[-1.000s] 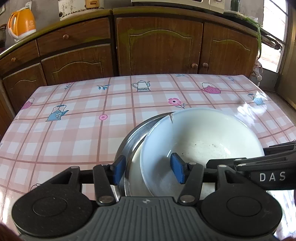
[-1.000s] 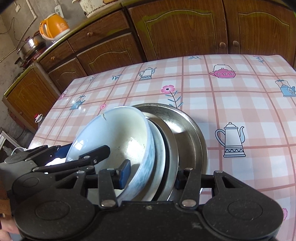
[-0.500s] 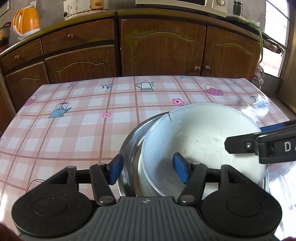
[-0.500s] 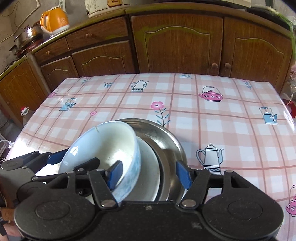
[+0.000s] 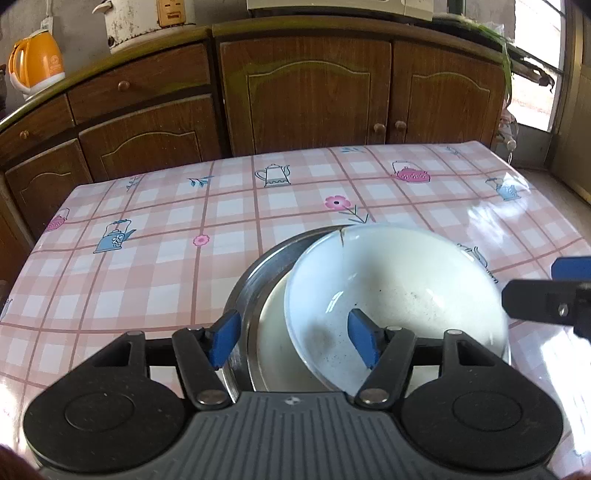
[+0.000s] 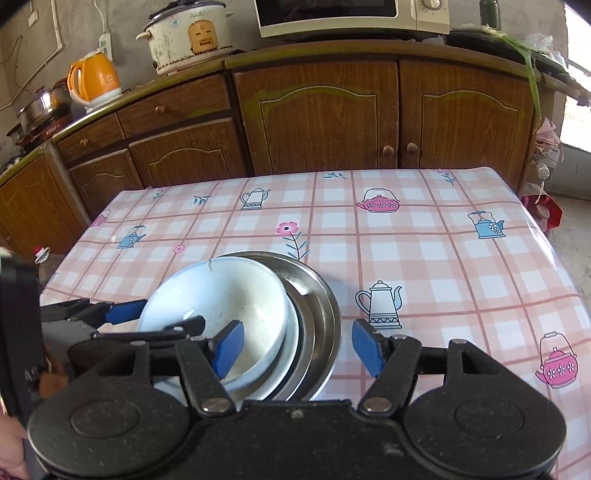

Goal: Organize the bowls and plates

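A white bowl (image 5: 399, 291) with a cracked rim sits tilted on a white plate (image 5: 273, 347) inside a steel plate (image 5: 258, 273) on the checked table. My left gripper (image 5: 293, 341) is open, its jaws straddling the near left rim of the stack. My right gripper (image 6: 295, 347) is open, above the near right side of the stack (image 6: 317, 317); its tip shows at the right edge of the left wrist view (image 5: 546, 302). The bowl also shows in the right wrist view (image 6: 221, 295).
The pink checked tablecloth (image 6: 424, 258) covers the table. Brown cabinets (image 6: 325, 122) stand behind, with an orange kettle (image 6: 94, 79), a rice cooker (image 6: 188, 35) and a microwave (image 6: 351, 16) on the counter.
Both grippers have pulled back and up from the stack. The right gripper has drawn away to the right of the bowl. The bowl stays on the plates.
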`<control>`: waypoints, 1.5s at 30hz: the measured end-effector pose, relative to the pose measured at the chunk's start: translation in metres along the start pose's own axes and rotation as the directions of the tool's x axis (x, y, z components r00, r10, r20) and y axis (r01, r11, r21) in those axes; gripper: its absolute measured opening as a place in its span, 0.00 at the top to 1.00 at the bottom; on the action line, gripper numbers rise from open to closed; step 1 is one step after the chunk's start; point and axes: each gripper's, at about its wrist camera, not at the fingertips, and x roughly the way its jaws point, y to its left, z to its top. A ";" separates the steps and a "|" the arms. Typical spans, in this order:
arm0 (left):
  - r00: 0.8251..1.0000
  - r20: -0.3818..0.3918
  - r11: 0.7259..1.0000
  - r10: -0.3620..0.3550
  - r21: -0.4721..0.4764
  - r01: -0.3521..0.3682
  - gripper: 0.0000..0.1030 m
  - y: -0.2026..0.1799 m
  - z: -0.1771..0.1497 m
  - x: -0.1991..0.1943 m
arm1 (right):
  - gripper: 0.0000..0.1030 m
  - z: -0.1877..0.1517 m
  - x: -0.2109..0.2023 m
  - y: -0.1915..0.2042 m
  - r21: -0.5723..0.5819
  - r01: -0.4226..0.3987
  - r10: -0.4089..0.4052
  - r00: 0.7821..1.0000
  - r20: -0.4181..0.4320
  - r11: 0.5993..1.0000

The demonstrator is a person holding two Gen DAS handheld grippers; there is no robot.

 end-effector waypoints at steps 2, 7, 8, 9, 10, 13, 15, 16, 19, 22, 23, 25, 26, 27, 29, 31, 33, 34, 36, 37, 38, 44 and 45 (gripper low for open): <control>1.000 -0.004 1.000 -0.012 -0.009 0.012 0.32 0.001 0.001 -0.011 | 0.24 -0.005 -0.009 -0.001 0.015 -0.008 0.008 1.000 0.004 1.000; 1.000 -0.010 1.000 0.013 -0.028 -0.013 0.25 -0.001 -0.003 -0.046 | 0.24 -0.018 -0.033 0.002 0.032 -0.021 0.021 1.000 0.020 0.999; 1.000 -0.009 0.999 0.014 -0.037 -0.014 0.23 0.000 -0.005 -0.053 | 0.23 -0.021 -0.038 0.003 0.029 -0.026 0.026 0.999 0.022 0.999; 1.000 -0.012 0.999 0.016 -0.043 -0.017 0.23 0.000 -0.007 -0.060 | 0.23 -0.024 -0.043 0.005 0.024 -0.028 0.028 0.999 0.022 0.999; 1.000 -0.013 0.999 0.020 -0.049 -0.021 0.22 -0.001 -0.009 -0.067 | 0.23 -0.027 -0.048 0.007 0.019 -0.026 0.025 0.999 0.025 0.999; 1.000 0.006 0.998 0.028 -0.059 -0.028 0.19 -0.002 -0.016 -0.091 | 0.22 -0.036 -0.063 0.013 0.012 -0.026 0.025 0.999 0.034 1.000; 0.999 0.010 0.996 0.033 -0.080 -0.032 0.18 -0.001 -0.021 -0.103 | 0.22 -0.042 -0.072 0.016 0.008 -0.030 0.030 0.999 0.036 1.000; 0.999 0.007 0.995 0.033 -0.089 -0.032 0.16 -0.001 -0.023 -0.109 | 0.22 -0.044 -0.077 0.017 0.006 -0.029 0.029 0.999 0.037 1.000; 1.000 -0.001 0.994 0.021 -0.110 -0.021 0.14 -0.003 -0.032 -0.123 | 0.21 -0.052 -0.090 0.021 0.008 -0.026 0.026 0.999 0.041 1.000; 1.000 -0.007 0.993 0.020 -0.119 -0.020 0.13 -0.006 -0.042 -0.134 | 0.21 -0.062 -0.101 0.024 0.009 -0.029 0.029 0.999 0.036 1.000; 1.000 -0.007 0.992 0.020 -0.121 -0.021 0.12 -0.007 -0.045 -0.138 | 0.21 -0.065 -0.105 0.025 0.002 -0.030 0.030 0.999 0.033 1.000; 1.000 -0.010 0.992 0.023 -0.121 -0.024 0.12 -0.008 -0.051 -0.146 | 0.21 -0.071 -0.111 0.029 -0.003 -0.021 0.021 0.999 0.030 1.000; 0.999 -0.013 0.992 0.033 -0.124 -0.034 0.12 -0.010 -0.054 -0.150 | 0.21 -0.074 -0.114 0.030 -0.002 -0.017 0.017 0.999 0.028 1.000; 0.999 -0.017 0.991 0.040 -0.129 -0.042 0.12 -0.010 -0.057 -0.153 | 0.21 -0.076 -0.116 0.030 0.001 -0.016 0.016 1.000 0.024 1.000; 0.999 -0.032 0.989 0.035 -0.144 -0.040 0.11 -0.008 -0.061 -0.157 | 0.21 -0.082 -0.122 0.031 0.011 -0.014 0.014 1.000 0.016 1.000; 0.999 -0.038 0.987 0.026 -0.159 -0.032 0.09 -0.006 -0.065 -0.159 | 0.21 -0.087 -0.126 0.031 0.018 -0.014 0.014 1.000 0.014 1.000; 0.999 -0.036 0.987 0.031 -0.156 -0.036 0.08 -0.007 -0.068 -0.162 | 0.21 -0.090 -0.130 0.032 0.021 -0.010 0.010 1.000 0.009 1.000; 0.999 -0.034 0.988 0.035 -0.150 -0.040 0.08 -0.008 -0.069 -0.163 | 0.21 -0.092 -0.131 0.033 0.019 -0.008 0.008 1.000 0.007 1.000; 0.998 -0.032 0.989 0.045 -0.137 -0.050 0.08 -0.009 -0.071 -0.165 | 0.21 -0.094 -0.134 0.034 0.011 -0.010 0.010 1.000 0.003 1.000; 0.998 -0.034 0.990 0.049 -0.132 -0.053 0.08 -0.010 -0.072 -0.166 | 0.21 -0.096 -0.134 0.035 0.008 -0.010 0.010 1.000 0.000 1.000; 0.998 -0.033 0.990 0.052 -0.129 -0.055 0.08 -0.010 -0.073 -0.168 | 0.21 -0.097 -0.135 0.035 0.006 -0.008 0.008 1.000 0.000 1.000; 0.998 -0.023 0.990 0.063 -0.123 -0.065 0.08 -0.010 -0.075 -0.175 | 0.21 -0.100 -0.139 0.036 0.011 -0.010 0.010 1.000 0.003 1.000; 0.998 -0.022 0.990 0.067 -0.121 -0.069 0.07 -0.010 -0.075 -0.176 | 0.21 -0.100 -0.139 0.035 0.014 -0.011 0.011 1.000 0.003 1.000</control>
